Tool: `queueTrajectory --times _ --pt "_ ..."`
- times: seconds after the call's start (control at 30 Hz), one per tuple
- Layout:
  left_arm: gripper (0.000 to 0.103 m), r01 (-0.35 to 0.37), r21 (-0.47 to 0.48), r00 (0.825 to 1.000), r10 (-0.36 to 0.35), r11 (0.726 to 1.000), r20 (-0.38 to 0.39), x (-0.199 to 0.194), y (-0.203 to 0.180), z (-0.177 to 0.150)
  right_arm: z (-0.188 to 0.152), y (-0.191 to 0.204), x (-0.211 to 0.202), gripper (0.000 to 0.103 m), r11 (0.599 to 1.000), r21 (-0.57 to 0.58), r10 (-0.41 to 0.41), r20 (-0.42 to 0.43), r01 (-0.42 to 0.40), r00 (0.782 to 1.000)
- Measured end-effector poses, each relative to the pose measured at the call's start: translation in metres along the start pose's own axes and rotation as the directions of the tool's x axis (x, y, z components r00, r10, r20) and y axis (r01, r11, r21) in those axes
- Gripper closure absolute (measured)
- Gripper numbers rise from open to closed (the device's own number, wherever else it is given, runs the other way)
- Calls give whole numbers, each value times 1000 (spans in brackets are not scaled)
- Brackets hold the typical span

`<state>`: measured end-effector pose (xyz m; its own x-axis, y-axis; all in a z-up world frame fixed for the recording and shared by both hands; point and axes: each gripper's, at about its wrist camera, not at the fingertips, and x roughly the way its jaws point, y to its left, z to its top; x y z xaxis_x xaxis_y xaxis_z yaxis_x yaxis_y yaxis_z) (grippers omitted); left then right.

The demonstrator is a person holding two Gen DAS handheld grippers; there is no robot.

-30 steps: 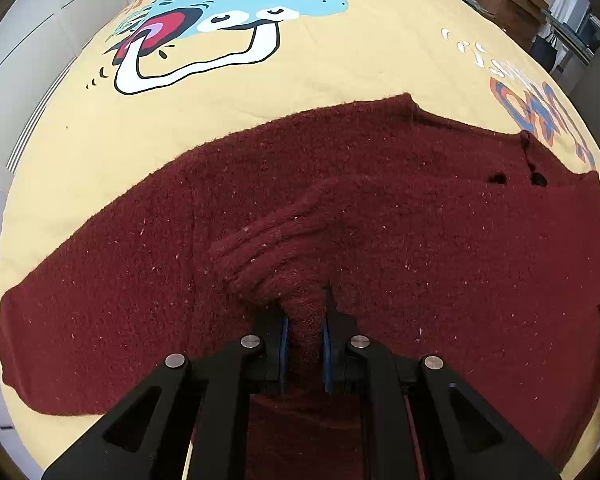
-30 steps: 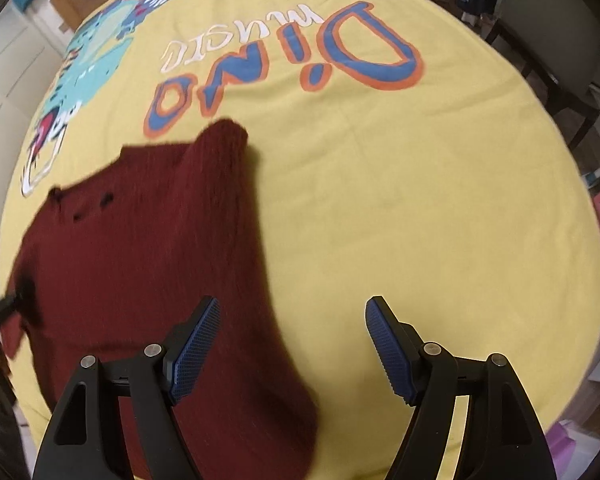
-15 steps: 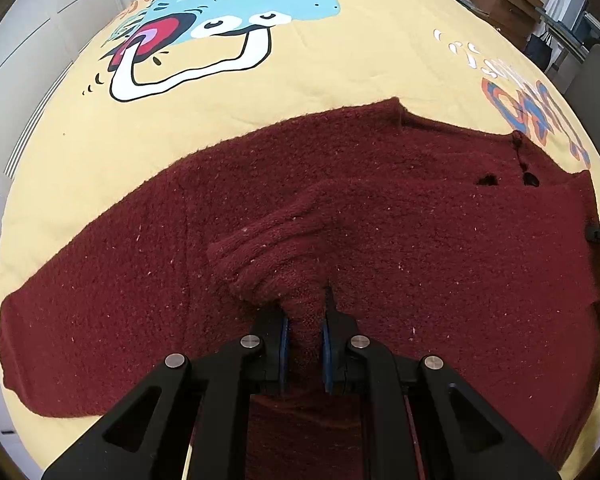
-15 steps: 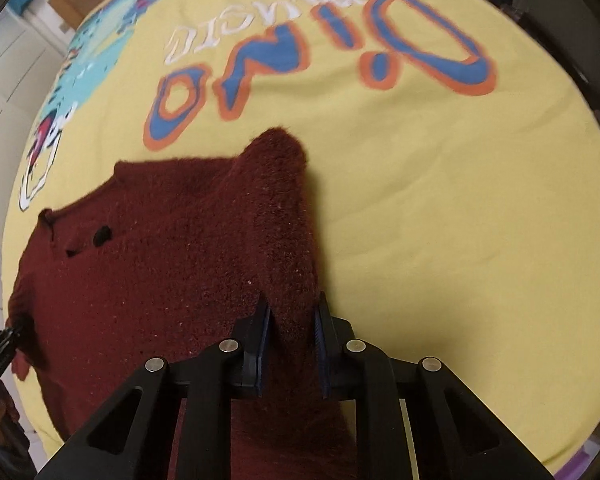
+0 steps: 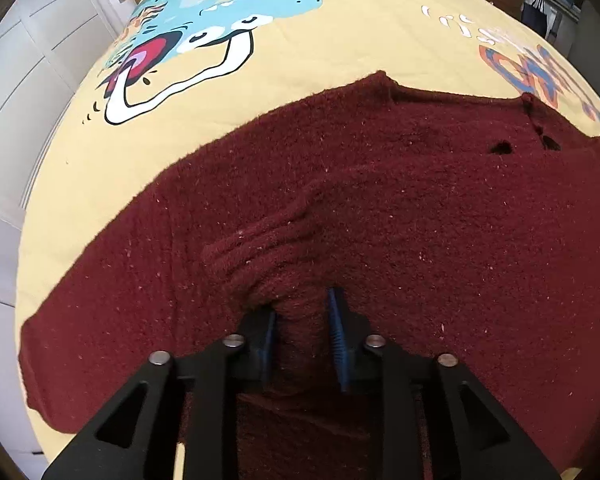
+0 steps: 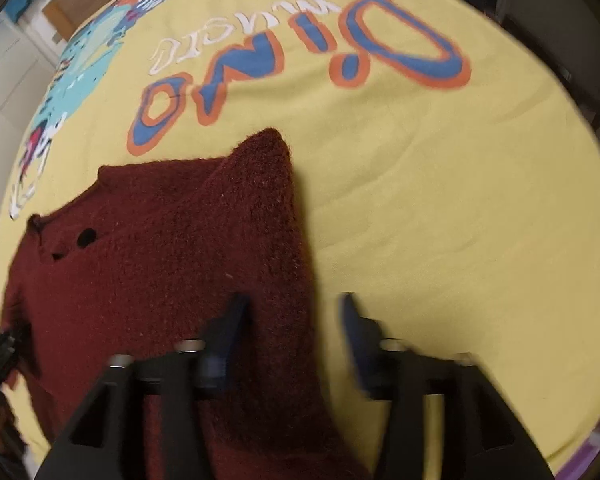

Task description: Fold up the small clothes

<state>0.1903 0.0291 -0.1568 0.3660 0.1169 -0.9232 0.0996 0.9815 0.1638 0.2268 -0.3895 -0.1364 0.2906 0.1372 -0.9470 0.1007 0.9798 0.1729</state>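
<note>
Both sleeves folded onto maroon sweater [image 5: 440, 216], flat on yellow blanket [image 5: 340, 52]. My left gripper [image 5: 300, 332] just eased narrow, cuff [image 5: 260, 248] loose between jaws. Right gripper [image 6: 292, 332] just sprang wide, straddling dropped sleeve [image 6: 268, 208], letting fold settle.

Maroon sweater [image 5: 380, 208] covering near bedspread [image 6: 440, 200], open yellow cloth beyond, wardrobe [image 5: 32, 80] left

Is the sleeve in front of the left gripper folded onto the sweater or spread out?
Folded: the sleeve lies across the sweater body, its ribbed cuff on top, not out on the yellow blanket.
</note>
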Motion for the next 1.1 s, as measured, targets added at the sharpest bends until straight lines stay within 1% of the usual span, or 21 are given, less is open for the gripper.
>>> queueTrajectory --times 0.03,0.07,0.1,0.13,0.17,0.2,0.27,0.3,0.33,0.43,0.5,0.57,0.67,0.77,0.87,0.9,1.0,1.03,1.1 --pt "73 -2 -11 1000 2 1000 -5 -2 2 1 -1 4 -6 26 1000 -21 -18 20 18 1000" --pt "65 -6 -25 1000 6 1000 -10 -4 4 2 -3 7 -13 24 999 -36 -24 40 25 999" --pt "51 -11 -42 1000 10 999 -10 -7 7 4 -5 11 -20 23 998 -51 -26 58 29 998" --pt "42 -3 -60 1000 3 998 5 -12 10 5 -8 16 -26 21 997 -65 -26 74 31 997" --pt "24 8 -76 1000 -6 997 22 -18 13 6 -10 22 -33 20 996 -82 -27 93 34 995" --pt "11 18 -95 999 -14 995 41 -24 16 8 -13 29 -40 18 994 -101 -23 110 35 994" --pt "2 37 -113 997 -30 993 66 -35 17 13 -18 50 -51 14 990 -141 -6 140 26 990" --pt "1 45 -112 996 -36 993 82 -42 16 15 -16 62 -52 8 987 -160 3 151 22 989" --pt "1 52 -101 994 -42 994 98 -49 13 18 -18 73 -54 0 984 -180 10 160 19 987" --pt "1 78 -60 989 -69 995 134 -66 -2 23 -25 109 -57 0 969 -248 30 195 20 980" --pt "1 100 -29 983 -95 995 155 -73 -16 24 -29 129 -50 0 959 -284 39 209 23 977" --pt "1 113 8 978 -113 994 173 -74 -34 21 -33 145 -36 0 953 -303 38 202 25 979" --pt "1 111 55 982 -118 992 149 -56 -62 15 -44 154 -14 0 951 -306 22 167 31 986" --pt "1 103 61 990 -108 993 96 -26 -69 9 -52 148 12 0 950 -304 -37 120 72 992" --pt "1 70 46 997 -72 996 39 2 -63 -1 -61 127 28 0 949 -295 -88 92 112 992" --pt "1 65 29 998 -66 997 23 11 -55 -5 -63 118 30 0 953 -283 -85 94 109 992" --pt "1 109 -33 994 -108 994 23 18 -31 -17 -67 95 28 0 965 -251 -52 101 76 994" --pt "1 120 -36 993 -119 992 26 18 -26 -18 -68 91 28 0 965 -255 -39 102 64 994" --pt "1 130 -19 991 -129 991 36 18 -23 -21 -71 91 28 1 961 -268 -39 108 67 993"
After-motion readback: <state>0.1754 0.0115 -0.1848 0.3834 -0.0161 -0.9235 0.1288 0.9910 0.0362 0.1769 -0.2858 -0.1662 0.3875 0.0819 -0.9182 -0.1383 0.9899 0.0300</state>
